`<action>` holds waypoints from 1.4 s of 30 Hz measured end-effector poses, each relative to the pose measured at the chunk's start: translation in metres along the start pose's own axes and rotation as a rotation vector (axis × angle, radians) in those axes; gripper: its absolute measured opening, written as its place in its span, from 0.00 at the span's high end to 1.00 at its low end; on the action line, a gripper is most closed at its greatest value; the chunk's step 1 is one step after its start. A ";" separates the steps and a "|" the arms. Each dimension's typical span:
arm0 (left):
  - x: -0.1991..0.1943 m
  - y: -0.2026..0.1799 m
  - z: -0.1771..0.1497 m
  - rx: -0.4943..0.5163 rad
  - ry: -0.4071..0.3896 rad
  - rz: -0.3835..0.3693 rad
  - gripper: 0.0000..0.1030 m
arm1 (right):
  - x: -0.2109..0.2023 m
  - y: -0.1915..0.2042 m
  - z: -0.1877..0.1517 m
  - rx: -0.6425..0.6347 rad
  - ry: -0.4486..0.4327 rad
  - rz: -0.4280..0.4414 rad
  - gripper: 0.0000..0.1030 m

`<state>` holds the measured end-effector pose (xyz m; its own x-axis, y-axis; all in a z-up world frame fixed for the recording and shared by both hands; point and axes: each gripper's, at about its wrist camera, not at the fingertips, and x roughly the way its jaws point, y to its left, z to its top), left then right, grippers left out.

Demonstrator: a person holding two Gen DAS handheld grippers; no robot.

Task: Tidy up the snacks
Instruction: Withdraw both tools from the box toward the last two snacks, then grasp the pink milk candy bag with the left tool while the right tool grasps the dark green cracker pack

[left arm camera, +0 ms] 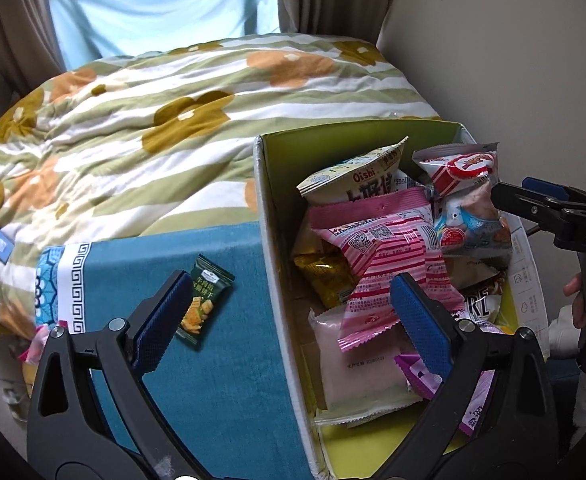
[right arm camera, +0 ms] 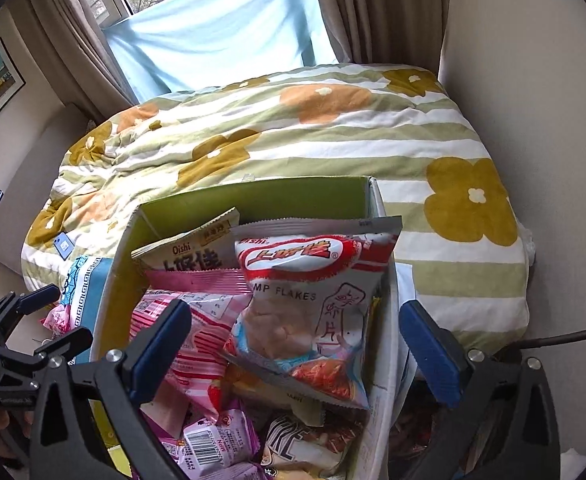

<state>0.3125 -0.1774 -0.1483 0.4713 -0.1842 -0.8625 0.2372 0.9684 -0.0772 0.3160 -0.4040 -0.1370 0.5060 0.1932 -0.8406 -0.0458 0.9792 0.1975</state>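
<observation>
Cardboard snack box [right arm camera: 253, 196] with green lining at centre, shrimp flakes bag [right arm camera: 309, 312] lying on top between spread right gripper [right arm camera: 295, 354] jaws, untouched, left gripper [left arm camera: 289, 320] open and empty, green cracker packet [left arm camera: 203, 300] on teal cloth [left arm camera: 221, 380] at 9 o'clock of box, floral duvet [left arm camera: 153, 100] at 12.

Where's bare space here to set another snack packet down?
The teal cloth is bare nearer than the small green packet, left of the box. The box is crowded, with only a sliver of yellow floor at its near end.
</observation>
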 end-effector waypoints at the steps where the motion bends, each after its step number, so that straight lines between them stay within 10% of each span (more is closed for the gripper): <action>1: -0.002 0.000 -0.001 0.001 -0.005 0.001 0.05 | -0.004 0.001 -0.001 -0.003 -0.005 -0.004 0.00; 28: -0.170 0.101 -0.106 -0.144 -0.225 0.213 0.05 | -0.116 0.160 -0.038 -0.227 -0.302 0.095 0.00; 42: -0.147 0.250 -0.161 -0.248 -0.098 0.179 0.05 | -0.064 0.271 -0.073 -0.143 -0.227 0.133 0.00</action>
<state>0.1659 0.1189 -0.1214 0.5694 -0.0110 -0.8220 -0.0655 0.9961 -0.0588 0.2088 -0.1469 -0.0663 0.6665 0.3175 -0.6745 -0.2370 0.9481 0.2121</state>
